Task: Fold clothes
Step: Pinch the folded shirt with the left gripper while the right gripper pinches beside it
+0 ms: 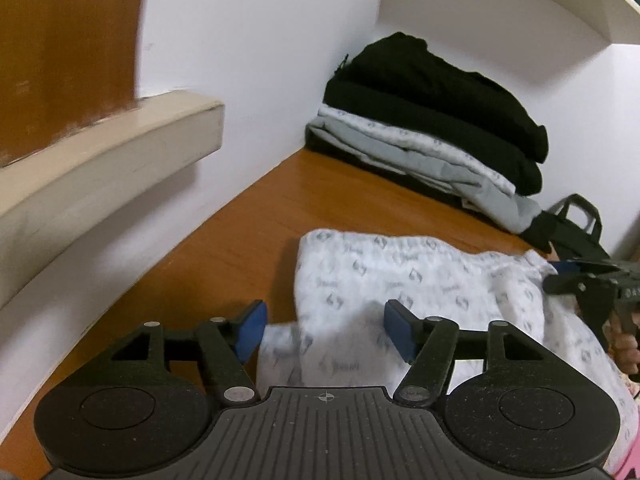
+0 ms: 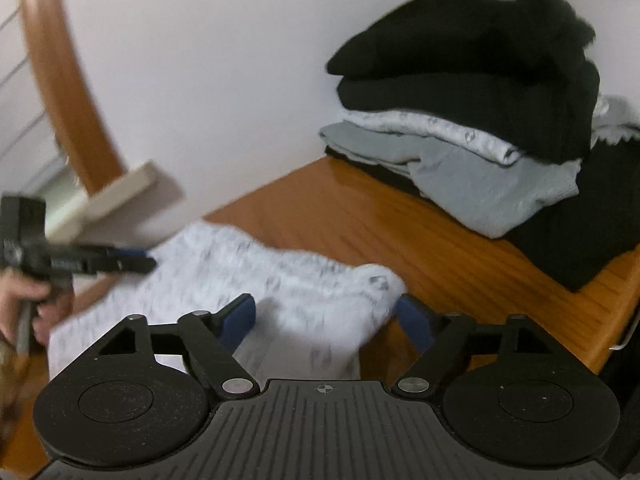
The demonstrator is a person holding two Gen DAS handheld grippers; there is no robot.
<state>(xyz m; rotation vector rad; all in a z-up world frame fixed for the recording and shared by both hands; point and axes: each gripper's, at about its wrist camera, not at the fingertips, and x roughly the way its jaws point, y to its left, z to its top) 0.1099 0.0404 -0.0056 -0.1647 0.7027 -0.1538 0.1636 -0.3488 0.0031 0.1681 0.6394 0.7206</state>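
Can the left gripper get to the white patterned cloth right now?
Probably yes. The left gripper is open with the white patterned cloth lying right ahead between its fingers, and nothing stands in the way.

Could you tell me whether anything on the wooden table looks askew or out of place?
Nothing is damaged or spilled. The stack of folded black, white and grey clothes is a little uneven: its grey layer juts out past the black ones above. The white patterned garment lies rumpled on the wooden table, one end hanging over the near edge.
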